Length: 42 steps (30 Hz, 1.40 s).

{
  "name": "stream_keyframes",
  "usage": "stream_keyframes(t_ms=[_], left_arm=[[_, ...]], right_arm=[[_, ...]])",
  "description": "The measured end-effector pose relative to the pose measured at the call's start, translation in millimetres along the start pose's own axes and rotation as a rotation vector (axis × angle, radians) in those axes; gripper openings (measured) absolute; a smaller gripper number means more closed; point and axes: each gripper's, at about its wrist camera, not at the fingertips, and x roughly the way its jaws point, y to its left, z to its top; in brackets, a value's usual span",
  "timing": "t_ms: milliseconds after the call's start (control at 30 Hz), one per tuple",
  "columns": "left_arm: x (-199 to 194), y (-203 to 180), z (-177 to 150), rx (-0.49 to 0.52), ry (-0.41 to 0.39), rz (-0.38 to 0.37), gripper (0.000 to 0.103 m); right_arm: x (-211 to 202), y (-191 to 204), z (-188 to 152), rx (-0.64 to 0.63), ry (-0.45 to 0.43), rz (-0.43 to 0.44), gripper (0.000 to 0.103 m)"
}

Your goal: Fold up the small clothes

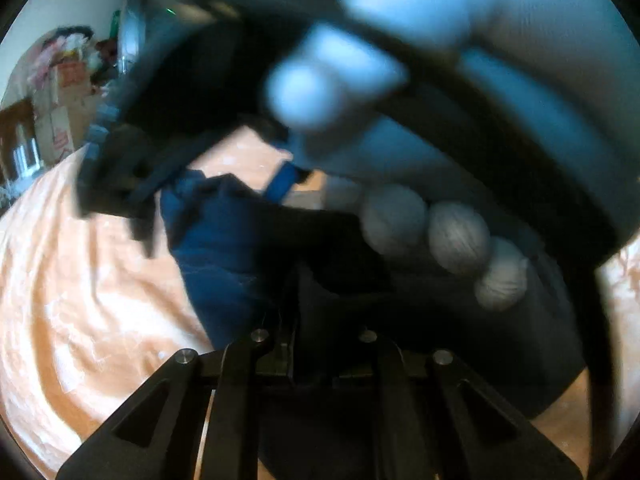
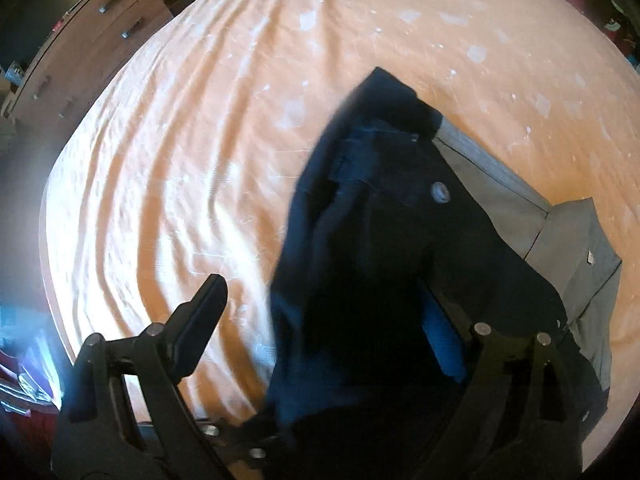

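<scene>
1. The dark blue garment [image 2: 360,240] hangs above the orange bedsheet [image 2: 180,140], draped over the right gripper [image 2: 332,332], whose fingers stand wide apart.
2. A grey shirt [image 2: 568,248] lies flat on the sheet beside it, partly under the blue cloth.
3. In the left wrist view the left gripper [image 1: 288,320] is pinched together on a fold of the garment (the fingertips are buried in cloth).
4. A gloved hand [image 1: 460,220] grips the other tool, very close and blurred.
</scene>
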Motion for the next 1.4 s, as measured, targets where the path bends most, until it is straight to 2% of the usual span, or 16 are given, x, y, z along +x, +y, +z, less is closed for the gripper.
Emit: stream_keyframes(t_ms=[167,233,267,300,333,433,567,700,767,867,967,1067,1167,1233,1267,1400], left_arm=[[11,-22,-3,0.114,0.027,0.025,0.01],[13,-31,-5,0.154,0.032,0.029,0.011],[13,-35,-6,0.175,0.035,0.026,0.011],[13,-38,-7,0.194,0.032,0.016,0.011],[12,-40,-7,0.208,0.029,0.003,0.011],[1,-56,-8,0.27,0.009,-0.046,0.011],[-21,-92,-8,0.36,-0.035,-0.145,0.011],[-42,-146,-4,0.451,-0.062,-0.332,0.011],[-39,-177,-1,0.497,-0.033,-0.433,0.012],[-21,-224,-5,0.55,0.026,-0.522,0.014],[-6,-251,-11,0.585,0.06,-0.549,0.014],[-1,-274,-15,0.601,0.067,-0.571,0.014],[12,-296,-15,0.587,0.093,-0.615,0.019],[20,-317,-26,0.619,0.16,-0.62,0.02],[34,-325,-35,0.649,0.231,-0.622,0.027],[45,-332,-47,0.668,0.304,-0.632,0.03]], right_arm=[[27,-10,-13,-0.007,0.071,-0.135,0.091],[30,-19,-22,0.016,0.073,-0.131,0.084],[26,-25,-27,0.035,0.054,-0.082,0.074],[19,-34,-33,0.069,0.024,-0.01,0.044],[11,-42,-41,0.094,-0.002,0.071,0.027],[-17,-65,-72,0.143,-0.104,0.171,0.018],[-55,-123,-142,0.296,-0.266,0.332,0.014],[-78,-188,-225,0.456,-0.394,0.427,0.014],[-77,-214,-257,0.518,-0.415,0.432,0.014],[-72,-250,-307,0.605,-0.449,0.458,0.014],[-72,-271,-328,0.639,-0.476,0.449,0.014],[-94,-282,-346,0.627,-0.525,0.441,0.014],[-95,-294,-364,0.652,-0.527,0.416,0.013],[-87,-311,-373,0.71,-0.548,0.443,0.013],[-77,-315,-375,0.741,-0.55,0.472,0.013],[-54,-317,-378,0.792,-0.529,0.492,0.014]])
